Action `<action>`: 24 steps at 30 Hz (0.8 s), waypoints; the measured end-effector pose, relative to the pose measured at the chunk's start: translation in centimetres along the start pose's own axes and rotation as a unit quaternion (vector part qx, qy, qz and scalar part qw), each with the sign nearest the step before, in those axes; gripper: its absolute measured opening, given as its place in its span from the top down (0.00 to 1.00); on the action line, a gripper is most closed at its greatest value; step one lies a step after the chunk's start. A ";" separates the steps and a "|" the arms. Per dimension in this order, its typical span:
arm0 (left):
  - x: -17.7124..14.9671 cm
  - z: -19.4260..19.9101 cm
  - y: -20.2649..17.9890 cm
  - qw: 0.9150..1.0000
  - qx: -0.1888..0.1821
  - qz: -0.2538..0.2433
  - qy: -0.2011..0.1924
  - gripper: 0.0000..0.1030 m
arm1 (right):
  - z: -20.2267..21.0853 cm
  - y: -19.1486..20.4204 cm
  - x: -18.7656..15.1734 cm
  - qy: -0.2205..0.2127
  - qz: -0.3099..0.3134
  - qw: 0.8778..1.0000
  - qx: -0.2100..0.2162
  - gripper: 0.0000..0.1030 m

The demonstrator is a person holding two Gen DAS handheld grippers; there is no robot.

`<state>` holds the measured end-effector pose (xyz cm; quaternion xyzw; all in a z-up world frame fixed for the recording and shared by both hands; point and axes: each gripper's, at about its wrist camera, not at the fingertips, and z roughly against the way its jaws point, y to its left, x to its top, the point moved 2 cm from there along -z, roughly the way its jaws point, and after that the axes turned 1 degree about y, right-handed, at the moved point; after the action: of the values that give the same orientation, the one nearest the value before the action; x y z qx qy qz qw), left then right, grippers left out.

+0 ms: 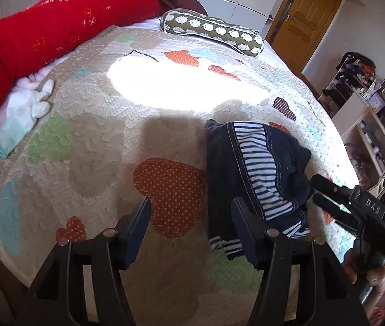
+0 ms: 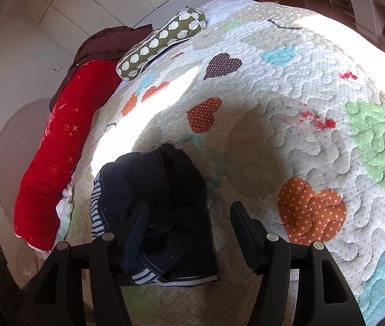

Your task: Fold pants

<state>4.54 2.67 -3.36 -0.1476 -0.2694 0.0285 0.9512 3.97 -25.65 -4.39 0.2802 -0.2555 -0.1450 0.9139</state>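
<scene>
Navy pants (image 1: 227,157) with a blue-and-white striped lining lie bunched on the heart-patterned quilt (image 1: 89,135). My left gripper (image 1: 192,225) is open above the quilt. Its right finger (image 1: 242,225) overlaps the left edge of the pants, and only quilt shows between its pads. In the left wrist view my right gripper (image 1: 316,190) reaches in from the right, beside the pants, held by a hand. In the right wrist view the pants (image 2: 162,179) lie under the left finger (image 2: 138,222) and partly between the jaws of my right gripper (image 2: 189,225), which is open and not pressing on them.
A long red bolster (image 1: 43,35) lies along the bed's far left side, with a green patterned pillow (image 1: 214,31) at the head. A small white and teal garment (image 1: 21,114) lies near the bolster. Shelves (image 1: 366,103) and a wooden door (image 1: 306,19) stand to the right.
</scene>
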 end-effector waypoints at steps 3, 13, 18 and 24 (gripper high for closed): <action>1.8 -2.1 1.5 0.998 -0.049 0.029 0.013 0.41 | -1.0 -0.8 0.6 0.011 -0.017 1.000 0.023 0.27; 2.2 -8.1 -3.2 0.979 -0.174 -0.014 0.101 0.49 | -5.3 0.5 1.7 0.061 -0.008 0.994 0.087 0.56; 4.2 -6.6 -5.1 0.984 -0.159 -0.034 0.073 0.55 | -4.2 2.2 2.5 0.040 0.011 0.996 0.082 0.69; 8.3 -8.5 -5.8 0.992 -0.102 -0.041 0.056 0.52 | -4.5 3.6 6.3 0.018 0.027 0.996 0.083 0.69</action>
<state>15.90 -4.02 -4.36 -0.2341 -0.2234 -0.0467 0.9450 12.07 -23.38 -3.05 0.3503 -0.2581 -0.0936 0.8955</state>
